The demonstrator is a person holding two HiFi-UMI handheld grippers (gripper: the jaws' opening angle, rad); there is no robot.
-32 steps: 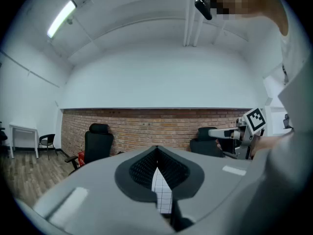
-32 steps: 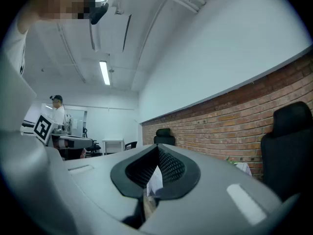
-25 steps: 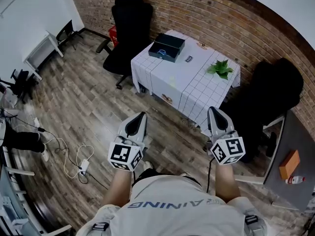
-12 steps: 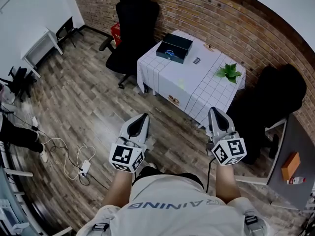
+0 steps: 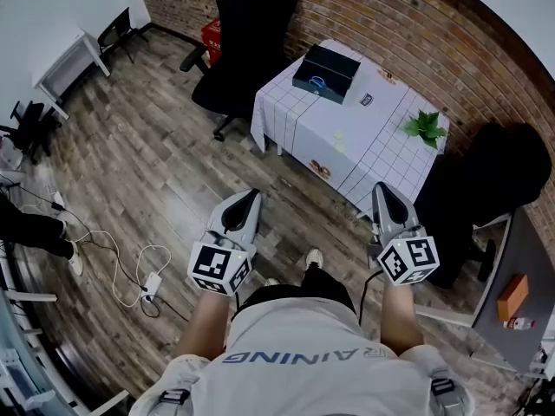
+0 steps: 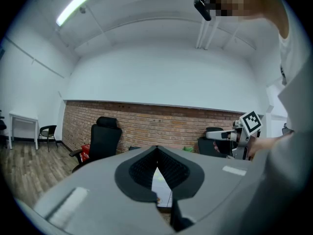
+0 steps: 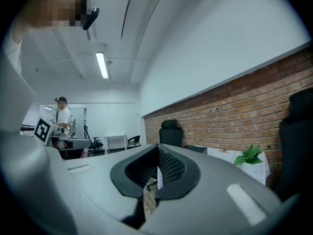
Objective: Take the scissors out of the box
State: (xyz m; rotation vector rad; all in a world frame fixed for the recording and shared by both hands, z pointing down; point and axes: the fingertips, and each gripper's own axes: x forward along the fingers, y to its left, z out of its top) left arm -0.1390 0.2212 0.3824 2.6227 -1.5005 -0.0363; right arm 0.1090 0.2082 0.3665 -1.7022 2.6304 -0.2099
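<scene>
A dark box [image 5: 326, 73] lies at the far end of a table [image 5: 347, 146] covered with a white checked cloth. No scissors show in any view; the inside of the box is hidden. Both grippers are held out level over the wooden floor, short of the table. My left gripper [image 5: 245, 199] [image 6: 157, 153] is shut and holds nothing. My right gripper [image 5: 384, 191] [image 7: 158, 155] is likewise shut and holds nothing. The table's cloth shows through the slit under the left jaws.
A small green plant [image 5: 425, 126] [image 7: 250, 154] and a small card [image 5: 366, 100] sit on the table. Black office chairs [image 5: 247, 33] [image 5: 494, 172] flank it. Cables [image 5: 130, 267] trail on the floor at left. A grey desk [image 5: 520, 258] stands at right.
The table and box have shifted up and to the right in the head view as the person steps forward. Both grippers stay shut and side by side.
</scene>
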